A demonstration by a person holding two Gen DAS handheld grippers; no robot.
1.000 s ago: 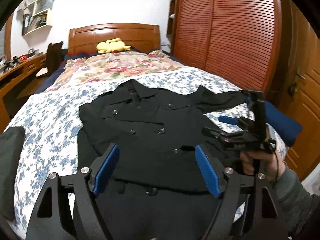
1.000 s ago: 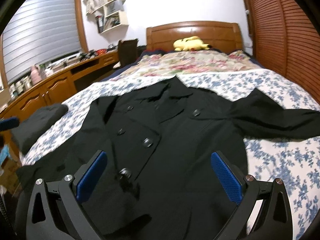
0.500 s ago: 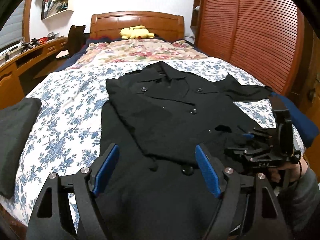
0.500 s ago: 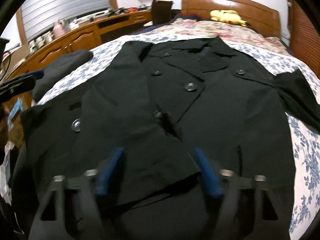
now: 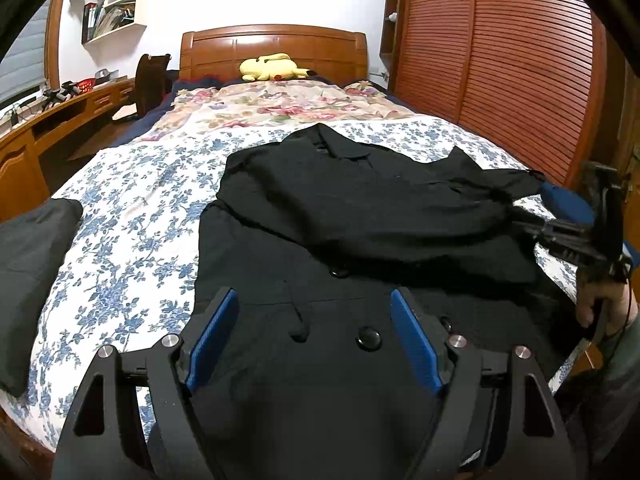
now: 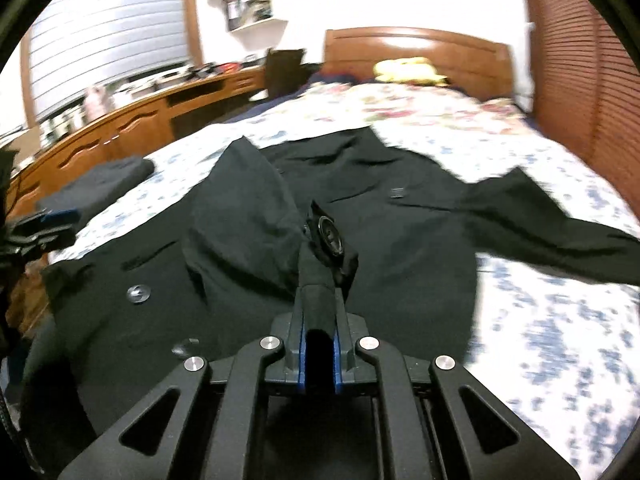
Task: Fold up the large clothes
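A black double-breasted coat (image 5: 360, 216) lies front up on the blue-flowered bedspread (image 5: 132, 216), collar toward the headboard. My left gripper (image 5: 316, 332) is open and empty, low over the coat's lower front, a button between its blue pads. My right gripper (image 6: 320, 312) is shut on the left sleeve's cuff (image 6: 328, 240), holding it lifted across the coat's front (image 6: 400, 240). It also shows at the right edge of the left wrist view (image 5: 520, 220). The coat's other sleeve (image 6: 552, 224) lies spread out to the right.
A folded dark garment (image 5: 28, 264) lies at the bed's left edge. A yellow plush toy (image 5: 272, 67) sits by the wooden headboard (image 5: 272, 46). A wooden desk (image 6: 132, 124) runs along the left. A slatted wardrobe (image 5: 500, 68) stands on the right.
My right gripper closed on the sleeve cuff and pulled the sleeve up and across the coat toward the right. My left gripper stayed open and drifted lower over the hem.
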